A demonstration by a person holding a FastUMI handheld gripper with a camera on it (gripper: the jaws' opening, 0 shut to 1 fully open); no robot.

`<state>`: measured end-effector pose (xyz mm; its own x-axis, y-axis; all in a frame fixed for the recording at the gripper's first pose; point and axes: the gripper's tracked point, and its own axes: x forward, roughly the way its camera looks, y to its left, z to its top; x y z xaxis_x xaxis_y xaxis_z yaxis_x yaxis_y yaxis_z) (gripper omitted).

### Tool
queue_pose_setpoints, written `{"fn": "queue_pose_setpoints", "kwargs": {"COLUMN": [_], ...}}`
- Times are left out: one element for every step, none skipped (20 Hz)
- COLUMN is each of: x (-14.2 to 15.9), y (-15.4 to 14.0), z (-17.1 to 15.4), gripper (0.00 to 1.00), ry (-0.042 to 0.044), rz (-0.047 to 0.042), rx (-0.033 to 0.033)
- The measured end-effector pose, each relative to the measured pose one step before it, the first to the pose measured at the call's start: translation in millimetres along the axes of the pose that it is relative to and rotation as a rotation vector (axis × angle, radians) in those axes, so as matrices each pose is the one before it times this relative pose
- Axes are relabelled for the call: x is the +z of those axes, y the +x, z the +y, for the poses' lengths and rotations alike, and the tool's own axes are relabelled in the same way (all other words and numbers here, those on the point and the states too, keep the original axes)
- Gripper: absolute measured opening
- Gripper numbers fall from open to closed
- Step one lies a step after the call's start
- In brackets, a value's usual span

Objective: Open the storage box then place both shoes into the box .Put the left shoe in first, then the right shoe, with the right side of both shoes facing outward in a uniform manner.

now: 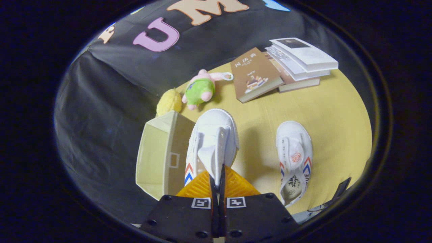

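Jaws are pressed together on the tongue of a white canvas shoe with red-and-blue chevron stripes (212, 141), which is held lifted by the gripper (217, 175) beside the cream plastic storage box (158, 158); the box is seen with its lid open. A second matching white shoe (294, 158) is left on the yellow tabletop (337, 114), well apart. Risk: with only thin fabric pinched, swing or slip is likely; the box wall could be clipped by the toe, and the wrong side turned outward.

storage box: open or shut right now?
Open. The storage box shows a bare cream interior with no shoe in it. The jaws are closed on the held shoe beside the box; the other shoe lies on the table.
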<state>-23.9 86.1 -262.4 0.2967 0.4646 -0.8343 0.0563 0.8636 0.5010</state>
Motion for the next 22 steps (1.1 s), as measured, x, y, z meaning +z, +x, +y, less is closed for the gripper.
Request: {"fn": "queue_pose_setpoints", "kwargs": {"x": [3.95, 4.65, 3.99, 3.71, 3.14, 3.91, 2.10, -0.46, 0.09, -1.37, -1.92, -2.73, -3.22, -2.88, -3.06, -3.24, -3.55, -3.95, -3.04, -4.83, -3.16, -4.42], "y": [-3.82, -2.73, -2.74, -1.96, 0.44, -0.15, 2.72, 3.37, 4.95, 5.03, 6.98, 6.60, 7.77, 7.60, 8.53, 8.45, 8.46, 8.92, 9.17, 6.91, 8.00, 8.15], "z": [11.87, 11.23, 12.16, 10.56, 10.57, 9.01, 8.95, 8.61, 9.06, 8.23, 8.37, 8.16, 7.70, 7.91, 5.89, 5.72, 4.96, 3.19, 2.68, 2.11, 1.24, -0.97], "gripper": [0.03, 0.03, 0.03, 0.03, 0.03, 0.03, 0.03, 0.03, 0.03, 0.03, 0.03, 0.03, 0.03, 0.03, 0.03, 0.03, 0.03, 0.03, 0.03, 0.04, 0.04, 0.04], "ry": [-0.00018, 0.00114, -0.00261, 0.00155, -0.00536, -0.00549, -0.00906, -0.00339, -0.00406, -0.00516, -0.00492, -0.00368, -0.00613, -0.00458, -0.00616, -0.00593, -0.00538, -0.00464, -0.00450, -0.00876, -0.00724, -0.00632], "rz": [-0.00841, -0.01063, -0.00740, -0.01043, -0.00243, -0.01068, -0.00072, 0.00266, -0.00057, 0.00895, 0.00609, 0.00686, 0.01388, 0.00790, 0.01044, 0.01047, 0.01187, 0.01460, 0.01209, 0.01203, 0.01029, 0.01098], "rx": [0.01258, 0.01446, 0.01707, 0.01242, 0.01109, 0.00818, 0.00573, 0.00673, 0.00616, 0.00512, 0.00483, 0.00386, 0.00403, 0.00295, 0.00041, -0.00153, -0.00292, -0.00556, -0.00846, -0.00916, -0.01137, -0.01355]}}
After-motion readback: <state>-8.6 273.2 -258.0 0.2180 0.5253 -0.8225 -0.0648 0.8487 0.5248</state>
